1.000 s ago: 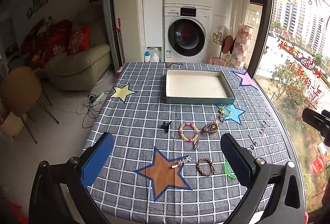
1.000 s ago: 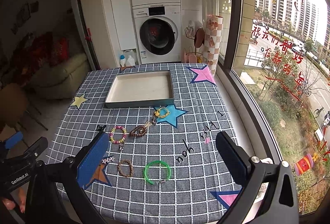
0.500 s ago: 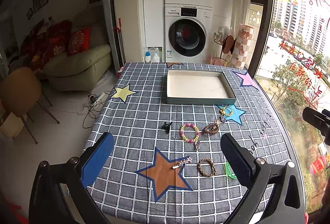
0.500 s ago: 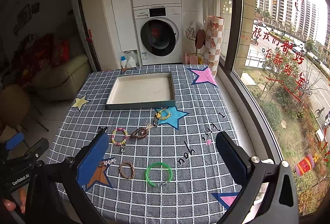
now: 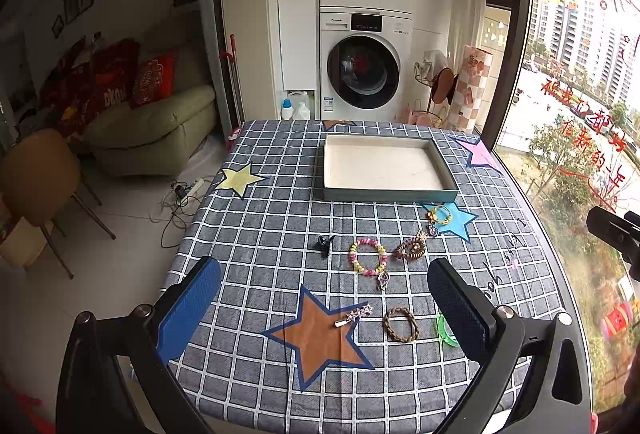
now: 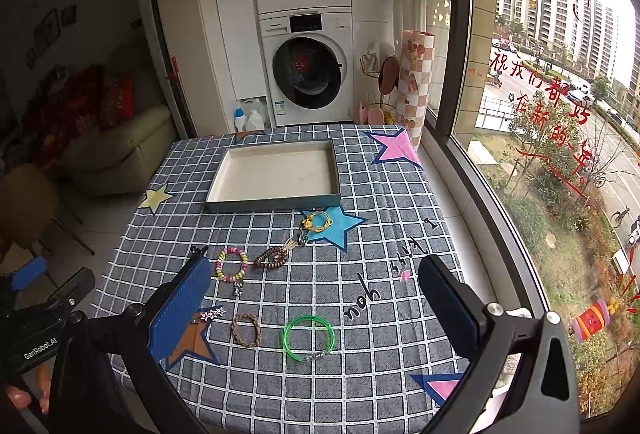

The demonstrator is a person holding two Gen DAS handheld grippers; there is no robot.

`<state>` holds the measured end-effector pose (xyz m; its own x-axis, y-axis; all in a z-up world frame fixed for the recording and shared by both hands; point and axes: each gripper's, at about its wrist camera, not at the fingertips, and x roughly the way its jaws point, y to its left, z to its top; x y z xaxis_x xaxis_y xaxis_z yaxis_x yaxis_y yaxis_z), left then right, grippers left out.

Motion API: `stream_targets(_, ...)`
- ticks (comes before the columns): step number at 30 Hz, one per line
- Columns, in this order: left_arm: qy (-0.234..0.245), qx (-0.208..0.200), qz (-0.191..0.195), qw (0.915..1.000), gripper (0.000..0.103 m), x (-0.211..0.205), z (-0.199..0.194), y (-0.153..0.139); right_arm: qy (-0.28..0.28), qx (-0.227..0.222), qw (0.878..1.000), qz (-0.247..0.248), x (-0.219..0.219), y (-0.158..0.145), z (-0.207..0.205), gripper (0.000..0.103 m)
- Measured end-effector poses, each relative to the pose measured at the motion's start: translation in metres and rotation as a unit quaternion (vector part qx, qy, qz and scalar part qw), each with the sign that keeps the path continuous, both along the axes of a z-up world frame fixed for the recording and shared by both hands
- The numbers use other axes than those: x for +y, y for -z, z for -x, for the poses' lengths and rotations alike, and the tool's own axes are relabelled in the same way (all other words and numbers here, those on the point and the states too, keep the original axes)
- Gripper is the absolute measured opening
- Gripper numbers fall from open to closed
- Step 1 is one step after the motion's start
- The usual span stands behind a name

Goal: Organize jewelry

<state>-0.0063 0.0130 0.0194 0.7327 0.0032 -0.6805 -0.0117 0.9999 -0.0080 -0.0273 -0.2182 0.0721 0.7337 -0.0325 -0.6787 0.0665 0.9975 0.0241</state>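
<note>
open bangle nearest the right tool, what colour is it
Bright translucent green bangle, clearest in the right wrist view.

Two stacked white washing machines (image 5: 366,34) stand against the white wall at top centre. At left sit a beige sofa (image 5: 156,126) with red cushions (image 5: 152,78), a brown chair (image 5: 38,174) and pale floor tiles. A large window (image 6: 560,74) fills the right (daylight, apartment towers beyond). Small frames (image 5: 80,4), perhaps photographs, hang upper left.
</note>
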Motion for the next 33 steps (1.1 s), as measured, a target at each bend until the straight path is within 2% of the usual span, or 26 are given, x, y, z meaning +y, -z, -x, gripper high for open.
stream_targets(33,0.0,0.006,-0.004,1.0,0.103,0.0007,0.0014,0.0048,-0.001,0.001,1.0,-0.002,0.0008,0.0024,0.0004,0.103)
